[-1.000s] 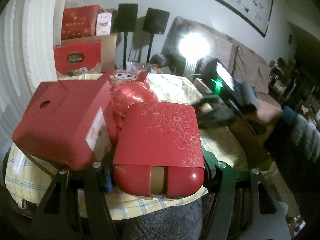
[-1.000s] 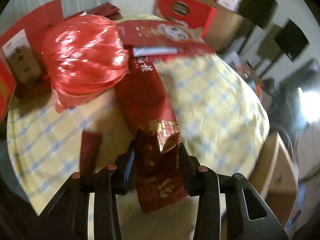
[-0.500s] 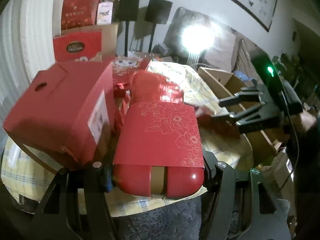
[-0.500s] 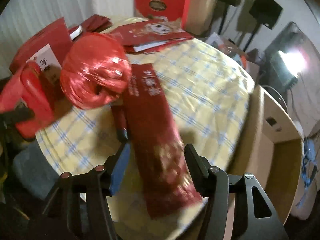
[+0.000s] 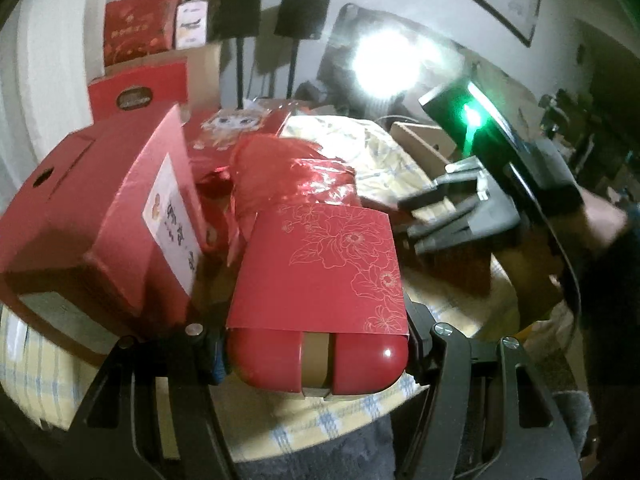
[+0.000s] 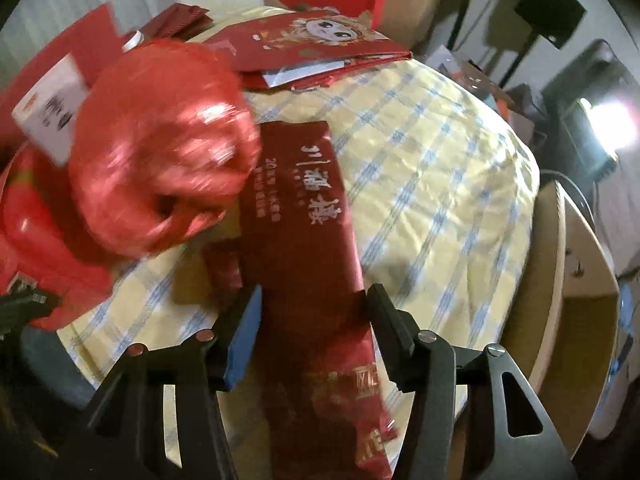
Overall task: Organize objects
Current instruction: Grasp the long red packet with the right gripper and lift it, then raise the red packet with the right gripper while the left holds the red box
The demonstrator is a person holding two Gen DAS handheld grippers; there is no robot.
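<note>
The left tongs [image 5: 316, 344] stay clamped on the red tin [image 5: 320, 304] at the counter [image 6: 420, 168] edge, while the right tongs [image 6: 312, 312], having just widened and let go, straddle the long red packet [image 6: 304, 216] without touching, beside the red bag [image 6: 164, 160].

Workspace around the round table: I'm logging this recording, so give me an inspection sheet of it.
Surface: round table under a yellow checked cloth.
Job's things: red tin in a floral sleeve; long red packet lying flat.
Clutter: red plastic bag, red carton, flat printed bags.
Grippers: left gripper shut on the tin; right gripper open astride the packet, jaws just widened.
Cables: thin dark cable beside the right gripper.
Surroundings: open cardboard box, speaker stands, stacked gift boxes.
</note>
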